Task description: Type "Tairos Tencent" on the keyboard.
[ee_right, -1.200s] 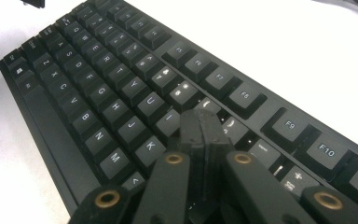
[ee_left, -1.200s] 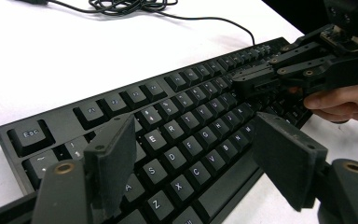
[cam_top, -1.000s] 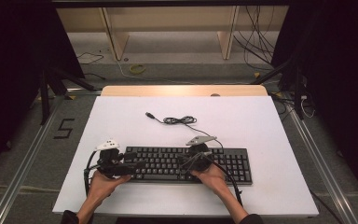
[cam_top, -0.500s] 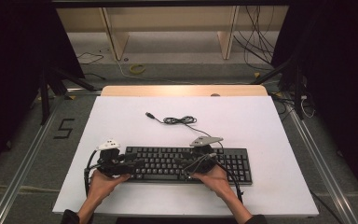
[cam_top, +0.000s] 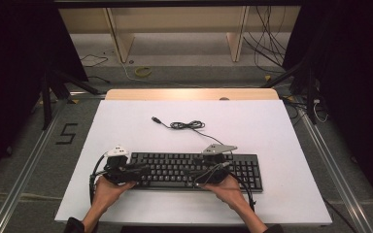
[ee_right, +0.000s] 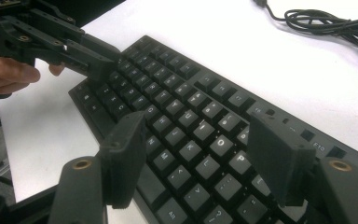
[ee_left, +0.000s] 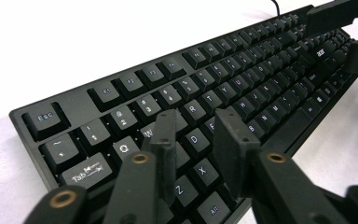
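On the bench: a black keyboard is lying near the front edge, long side across, closer to the person than to the far edge.
Bench: a white top is covering most of it, with a strip of bare wood showing along the far edge.
Cable: the keyboard's black cord is lying bunched in a loose coil on the white top behind the keyboard, its plug end pointing left.
Left tongs: the left tongs are hovering over the keyboard's left end, above the letter keys near D and X; the jaws have just been closing and are standing narrowly apart, with nothing gripped between them.
Right tongs: the right tongs are hanging over the right half of the letter keys, near O, P and L; the jaws have just been opening and are standing wide, holding nothing.
Hands: a left hand and a right hand are coming in from the front edge, each carrying its tongs over the keyboard.
Floor: grey flooring is lying on either side of the bench, with a black "5" marked at the left and metal rails running along both sides.
Room: a pale wooden shelf frame is standing beyond the bench, black curtains are hanging left and right, and loose cables and a yellow loop are lying on the floor behind.
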Demonstrator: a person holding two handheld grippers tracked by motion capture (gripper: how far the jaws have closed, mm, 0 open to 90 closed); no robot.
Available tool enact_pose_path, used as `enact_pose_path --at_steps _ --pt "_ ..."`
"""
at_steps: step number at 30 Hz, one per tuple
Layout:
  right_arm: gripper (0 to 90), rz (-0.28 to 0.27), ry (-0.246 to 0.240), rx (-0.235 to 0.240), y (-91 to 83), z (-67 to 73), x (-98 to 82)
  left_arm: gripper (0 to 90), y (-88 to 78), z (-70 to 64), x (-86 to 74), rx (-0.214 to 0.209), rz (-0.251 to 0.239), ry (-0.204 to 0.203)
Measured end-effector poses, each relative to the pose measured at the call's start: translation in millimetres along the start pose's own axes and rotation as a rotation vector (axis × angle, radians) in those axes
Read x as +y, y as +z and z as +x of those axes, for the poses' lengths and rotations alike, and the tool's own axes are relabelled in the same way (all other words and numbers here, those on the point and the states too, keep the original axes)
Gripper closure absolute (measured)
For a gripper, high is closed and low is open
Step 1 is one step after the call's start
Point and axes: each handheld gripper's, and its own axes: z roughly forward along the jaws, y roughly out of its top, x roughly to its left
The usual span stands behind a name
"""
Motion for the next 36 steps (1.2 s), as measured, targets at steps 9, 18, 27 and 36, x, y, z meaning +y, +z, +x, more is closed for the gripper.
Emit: enact_pose_path --at_steps 9,18,27,36 --pt "35.2 -0.016 0.002 -0.004 -5.2 0.1 -2.2 81.1 4.0 -2.5 0.2 0.015 0.037 0.021" --pt "33.7 -0.034 -0.008 0.003 -8.4 2.5 -3.3 88.8 7.2 -2.4 0.5 0.02 0.064 0.03" --pt "33.3 -0.058 -0.02 -0.003 -10.5 4.7 -5.3 89.1 8.9 -2.2 0.7 0.023 0.075 0.027" --pt "32.3 -0.068 -0.022 -0.006 -12.9 5.3 -7.6 89.1 9.3 -1.4 1.2 0.023 0.083 0.021"
